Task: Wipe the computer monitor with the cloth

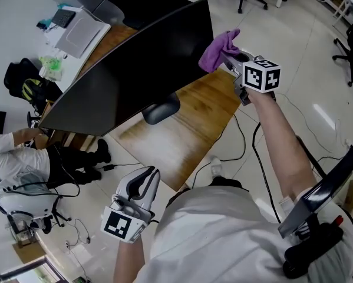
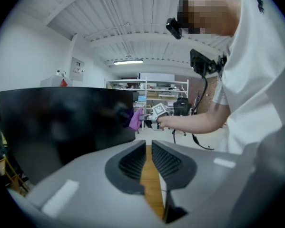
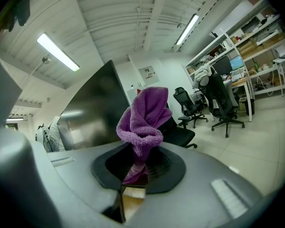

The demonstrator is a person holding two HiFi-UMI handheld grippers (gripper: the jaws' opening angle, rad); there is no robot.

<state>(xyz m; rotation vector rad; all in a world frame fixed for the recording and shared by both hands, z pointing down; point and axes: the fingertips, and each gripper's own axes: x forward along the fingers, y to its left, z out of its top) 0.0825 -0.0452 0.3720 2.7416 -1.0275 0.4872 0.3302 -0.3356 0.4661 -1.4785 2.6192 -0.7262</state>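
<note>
Between the jaws of your right gripper sits the purple cloth, pinched by its lower end. In the right gripper view its long axis rises from the jaws toward 12 o'clock, and its top is folded over into a bunch. In the head view this gripper is at 1 o'clock, and the cloth points away from it toward 10 o'clock, at the monitor. The bunch lies right at the monitor's right-hand edge; whether it presses on the glass I can't tell.

The monitor's long axis runs from 8 o'clock to 1 o'clock in the head view, dark screen toward you. It stands on the wooden desk.

Your left gripper hangs low at 7 o'clock, well apart from the monitor. Its jaws are drawn close together with only a sliver of desk showing between them, and they grip nothing.
</note>
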